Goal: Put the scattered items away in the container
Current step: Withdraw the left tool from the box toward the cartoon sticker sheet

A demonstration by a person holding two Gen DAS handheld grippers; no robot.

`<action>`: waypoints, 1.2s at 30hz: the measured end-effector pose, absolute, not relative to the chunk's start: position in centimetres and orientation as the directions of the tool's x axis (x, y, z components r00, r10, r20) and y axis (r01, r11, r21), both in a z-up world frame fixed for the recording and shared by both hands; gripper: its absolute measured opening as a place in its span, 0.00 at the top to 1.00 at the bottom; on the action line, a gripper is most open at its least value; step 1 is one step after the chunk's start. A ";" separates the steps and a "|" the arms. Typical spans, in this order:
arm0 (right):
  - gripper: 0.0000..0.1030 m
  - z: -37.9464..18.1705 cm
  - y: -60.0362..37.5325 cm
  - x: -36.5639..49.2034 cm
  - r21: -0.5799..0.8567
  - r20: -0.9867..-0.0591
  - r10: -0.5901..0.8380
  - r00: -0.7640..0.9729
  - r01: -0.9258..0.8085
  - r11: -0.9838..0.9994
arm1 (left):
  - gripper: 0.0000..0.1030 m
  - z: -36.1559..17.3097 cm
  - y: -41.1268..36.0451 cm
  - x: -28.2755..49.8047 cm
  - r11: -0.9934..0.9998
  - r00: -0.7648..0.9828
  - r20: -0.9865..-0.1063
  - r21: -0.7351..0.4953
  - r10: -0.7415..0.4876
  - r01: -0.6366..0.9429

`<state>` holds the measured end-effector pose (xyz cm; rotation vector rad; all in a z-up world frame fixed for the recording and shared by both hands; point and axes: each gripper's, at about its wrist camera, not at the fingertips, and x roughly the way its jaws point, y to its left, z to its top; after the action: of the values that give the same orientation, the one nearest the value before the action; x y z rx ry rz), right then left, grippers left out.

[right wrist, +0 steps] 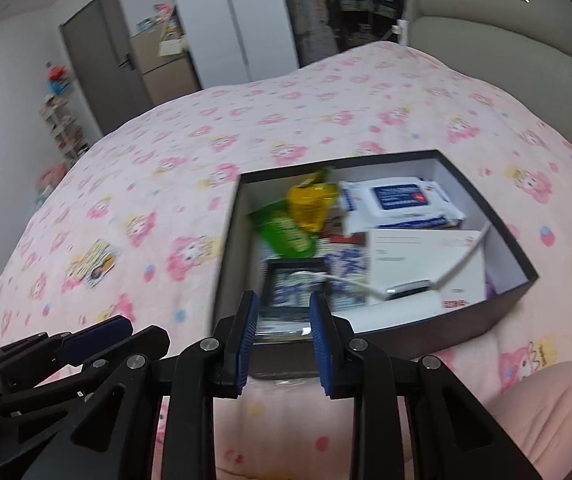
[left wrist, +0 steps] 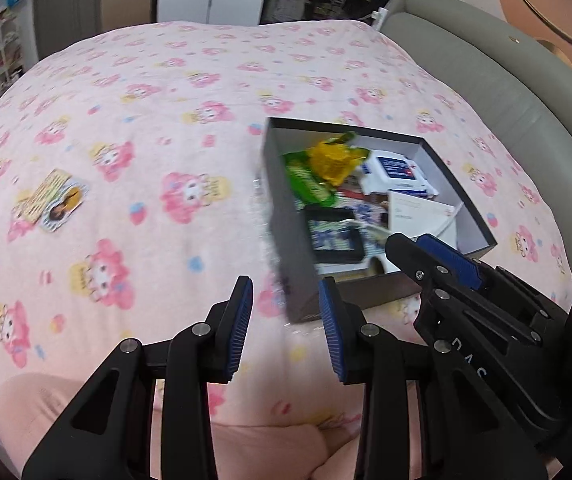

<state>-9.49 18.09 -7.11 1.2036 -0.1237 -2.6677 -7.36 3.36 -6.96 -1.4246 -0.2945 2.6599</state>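
Observation:
A dark grey box [left wrist: 292,256] with a white inside stands on the pink patterned bedspread [left wrist: 145,92]. It holds a green packet [left wrist: 306,178], a yellow packet [left wrist: 332,158], a wipes pack [right wrist: 402,202], a black frame [right wrist: 290,284], papers and a white cable [right wrist: 462,262]. One small printed packet [left wrist: 51,196] lies alone on the bedspread, far left of the box [right wrist: 490,314]; it also shows in the right wrist view [right wrist: 93,264]. My left gripper [left wrist: 286,282] hovers open at the box's near corner, nothing between its pads. My right gripper [right wrist: 282,296] hangs open over the box's near wall, also empty.
A grey padded headboard [left wrist: 486,80] runs along the bed's right side. Doors [right wrist: 101,52], a wardrobe and shelves stand beyond the bed's far edge. Pink clothing of the person [right wrist: 546,408] shows at the bottom. Each gripper appears in the other's view, close side by side.

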 end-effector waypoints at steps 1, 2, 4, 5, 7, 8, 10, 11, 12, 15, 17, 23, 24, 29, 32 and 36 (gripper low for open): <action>0.77 -7.2 17.3 -9.4 0.157 -0.734 -0.230 -0.639 0.170 -0.973 | 0.67 -7.1 2.5 -7.1 -0.973 -0.552 -0.813 -0.230 0.186 0.010; 0.77 -7.2 16.6 -9.3 0.152 -0.736 -0.234 -0.635 0.182 -0.971 | 0.68 -7.3 1.8 -7.0 -0.971 -0.550 -0.814 -0.237 0.186 0.022; 0.77 -7.5 15.1 -9.2 0.146 -0.744 -0.246 -0.621 0.208 -0.967 | 0.68 -7.7 0.1 -6.6 -0.966 -0.549 -0.815 -0.254 0.184 0.054; 0.77 -7.6 14.3 -9.2 0.145 -0.749 -0.253 -0.613 0.220 -0.965 | 0.68 -7.9 -0.8 -6.4 -0.963 -0.550 -0.815 -0.261 0.181 0.070; 0.77 -7.9 12.7 -9.2 0.145 -0.757 -0.268 -0.596 0.247 -0.958 | 0.68 -8.1 -2.6 -6.0 -0.957 -0.554 -0.815 -0.271 0.171 0.102; 0.77 -8.0 11.8 -9.2 0.144 -0.760 -0.275 -0.588 0.261 -0.955 | 0.68 -8.2 -3.5 -5.8 -0.955 -0.557 -0.814 -0.273 0.164 0.117; 0.77 -8.2 10.0 -9.5 0.143 -0.765 -0.293 -0.574 0.291 -0.946 | 0.68 -8.4 -5.1 -5.5 -0.952 -0.565 -0.813 -0.270 0.144 0.147; 0.77 -8.3 9.1 -9.7 0.143 -0.767 -0.301 -0.567 0.306 -0.941 | 0.68 -8.5 -6.0 -5.5 -0.949 -0.569 -0.811 -0.270 0.133 0.164; 0.77 -8.4 8.2 -9.9 0.143 -0.769 -0.309 -0.560 0.321 -0.936 | 0.68 -8.6 -7.0 -5.4 -0.945 -0.573 -0.810 -0.271 0.122 0.182; 0.77 -8.7 5.4 -10.5 0.146 -0.776 -0.334 -0.535 0.363 -0.920 | 0.68 -9.4 -10.1 -5.5 -0.923 -0.579 -0.806 -0.305 0.121 0.232; 0.77 -9.2 3.5 -11.3 0.163 -0.783 -0.359 -0.509 0.388 -0.907 | 0.68 -9.9 -12.1 -5.8 -0.907 -0.581 -0.804 -0.332 0.128 0.260; 0.77 -11.4 -1.8 -14.4 0.228 -0.814 -0.414 -0.407 0.432 -0.873 | 0.67 -12.5 -18.6 -7.6 -0.825 -0.580 -0.801 -0.425 0.151 0.372; 0.77 -11.8 -2.6 -14.9 0.231 -0.820 -0.415 -0.395 0.435 -0.870 | 0.67 -13.0 -19.6 -7.9 -0.807 -0.579 -0.801 -0.441 0.156 0.393; 0.77 -13.7 -5.6 -17.7 0.241 -0.844 -0.410 -0.345 0.440 -0.865 | 0.67 -15.6 -24.1 -10.0 -0.730 -0.561 -0.808 -0.492 0.180 0.475; 0.77 -14.9 -7.1 -19.7 0.243 -0.858 -0.402 -0.318 0.439 -0.865 | 0.67 -17.5 -26.3 -11.7 -0.673 -0.544 -0.814 -0.521 0.205 0.525; 0.77 -16.9 -9.0 -22.4 0.261 -0.876 -0.398 -0.272 0.425 -0.867 | 0.67 -20.2 -28.5 -13.8 -0.613 -0.513 -0.829 -0.528 0.222 0.588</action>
<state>-22.43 -8.98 -16.87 1.4785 0.0336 -2.1627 -13.77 -28.50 -20.19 -1.6306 -1.4427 2.5900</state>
